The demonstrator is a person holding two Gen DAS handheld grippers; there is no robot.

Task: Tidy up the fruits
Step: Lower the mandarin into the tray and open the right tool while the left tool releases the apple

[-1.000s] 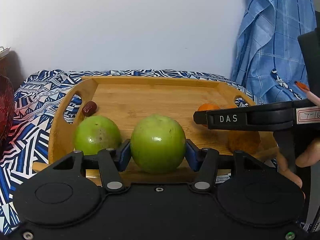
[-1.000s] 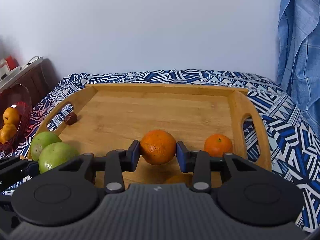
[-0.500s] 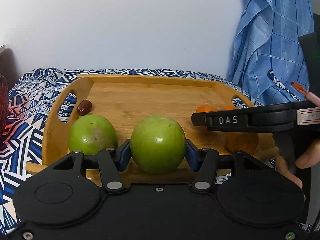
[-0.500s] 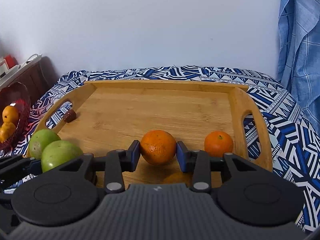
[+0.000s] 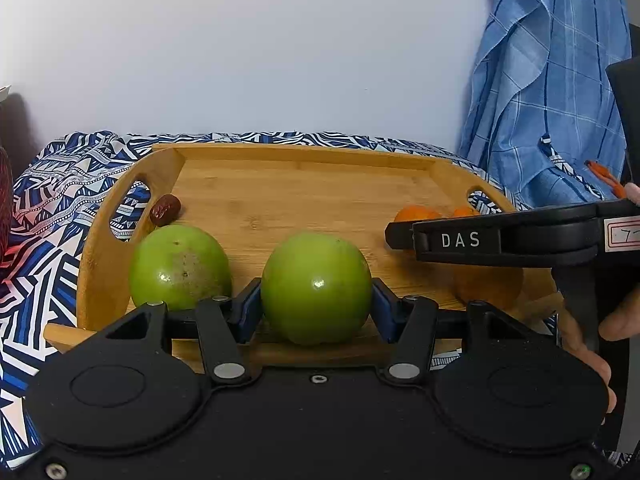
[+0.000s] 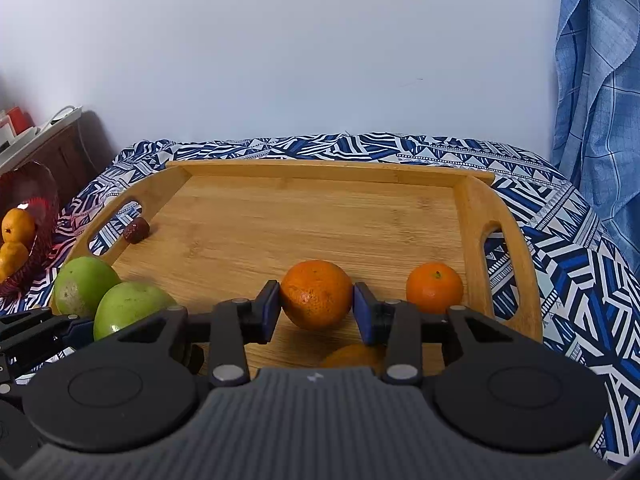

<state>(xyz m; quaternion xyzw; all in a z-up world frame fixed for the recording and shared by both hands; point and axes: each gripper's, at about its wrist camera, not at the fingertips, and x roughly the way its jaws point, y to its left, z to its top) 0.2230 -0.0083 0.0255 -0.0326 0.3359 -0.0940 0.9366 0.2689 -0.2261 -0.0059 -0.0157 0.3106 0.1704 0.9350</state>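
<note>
My left gripper (image 5: 316, 304) is shut on a green apple (image 5: 316, 286) over the near edge of the wooden tray (image 5: 304, 184). A second green apple (image 5: 180, 266) sits on the tray just left of it. My right gripper (image 6: 316, 306) is shut on an orange (image 6: 316, 294) above the tray's near right part. Another orange (image 6: 435, 287) rests by the right handle, and a third orange (image 6: 354, 356) lies partly hidden under the right gripper. A dark red date (image 6: 136, 230) lies by the left handle.
A red bowl (image 6: 38, 216) with oranges stands left of the tray. The table wears a blue patterned cloth (image 6: 560, 240). A blue plaid cloth (image 5: 548, 92) hangs at the right. A white wall is behind.
The left gripper with its apple has shifted slightly right along the tray's near edge. The right gripper has lifted a little with the orange; the third orange now shows beneath it.
</note>
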